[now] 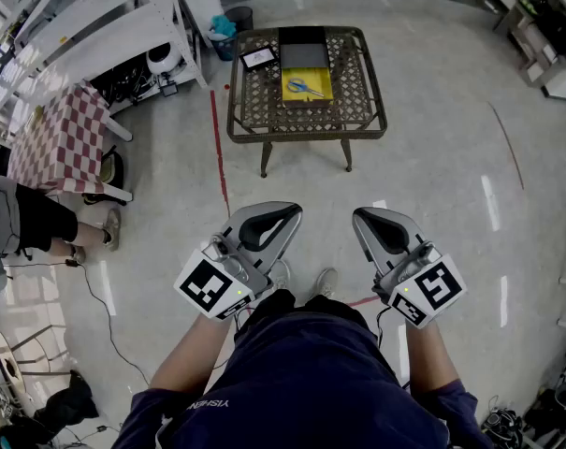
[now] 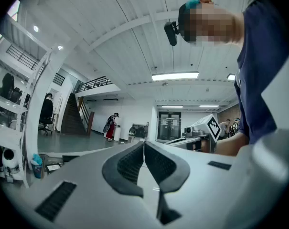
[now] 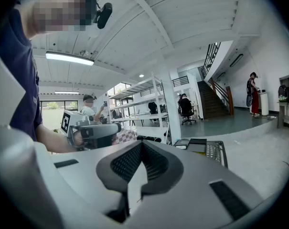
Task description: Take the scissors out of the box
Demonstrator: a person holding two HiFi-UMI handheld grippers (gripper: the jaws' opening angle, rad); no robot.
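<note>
Blue-handled scissors [image 1: 306, 87] lie in an open box with a yellow inside [image 1: 308, 84], its dark lid [image 1: 302, 49] folded back. The box stands on a low metal lattice table [image 1: 357, 101] far ahead of me on the floor. Both grippers are held near my body, well short of the table. My left gripper [image 1: 291, 212] is shut and empty, its pads [image 2: 133, 162] meeting along a thin line. My right gripper [image 1: 361, 216] is likewise shut with nothing between its pads [image 3: 155, 162]. The right gripper view shows the table [image 3: 216, 151] low at the right, and the left gripper [image 3: 94, 133] beside it.
A small framed tablet [image 1: 258, 58] lies on the table beside the box. A bin [image 1: 228, 28] and white shelving [image 1: 105, 26] stand to the table's left. Nearer on the left are a checkered-cloth table [image 1: 58, 138] and a seated person [image 1: 25, 218]. A red line [image 1: 219, 148] runs along the floor.
</note>
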